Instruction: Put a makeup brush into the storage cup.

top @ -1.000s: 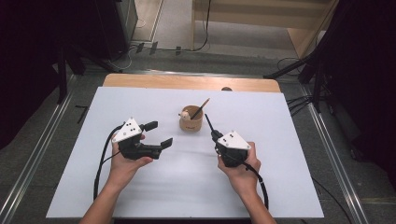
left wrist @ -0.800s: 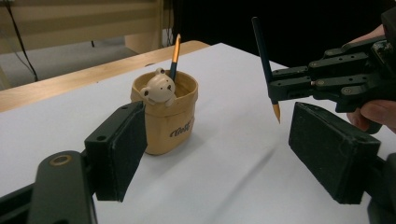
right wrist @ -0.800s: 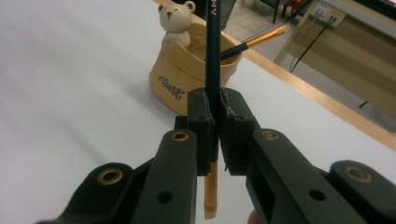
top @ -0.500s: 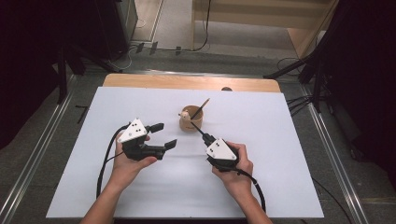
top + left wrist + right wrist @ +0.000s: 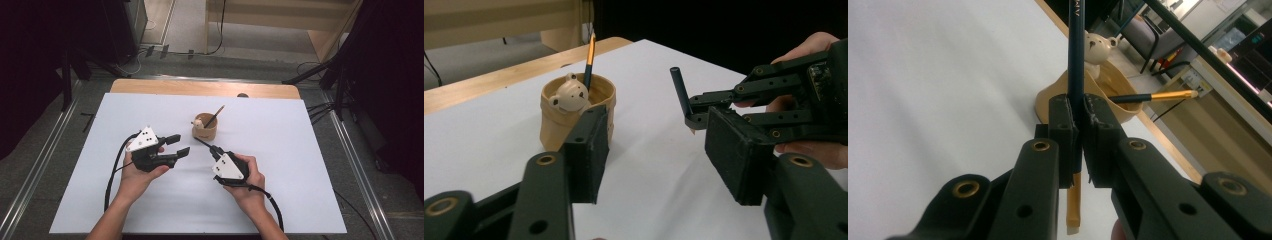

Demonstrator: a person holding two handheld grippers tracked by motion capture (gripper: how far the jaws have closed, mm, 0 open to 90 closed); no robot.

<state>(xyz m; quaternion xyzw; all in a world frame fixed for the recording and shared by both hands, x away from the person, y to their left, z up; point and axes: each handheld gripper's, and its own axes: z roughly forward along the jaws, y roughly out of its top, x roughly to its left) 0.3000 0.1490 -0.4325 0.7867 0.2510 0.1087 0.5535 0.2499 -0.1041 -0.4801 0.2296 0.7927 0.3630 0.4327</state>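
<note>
Right gripper view, nearest first: the right gripper has its two black jaws pressed onto a dark blue pencil, which runs up between the pads and out past their tips, while its orange end sticks out below the pads. Just beyond the jaw tips stands a tan cup with a small bear figure on its rim. A second pencil with an orange part leans out of the cup, to the right of the jaws. Everything rests on a white table.

From the left gripper's own camera, the left gripper has its jaws standing partly apart; they have just been closing, and nothing lies between them. Past the left jaw's tip is the cup, its bear facing the camera, with the leaning pencil rising from behind the bear. Past the right jaw, farther off, the right gripper holds the dark pencil tilted, its round end up.

Seen from the high camera, the left gripper's jaws point toward the cup from the side, well short of it. The right gripper's jaw tips aim at the cup, and the held pencil's tip lies just beside the cup's base.
</note>
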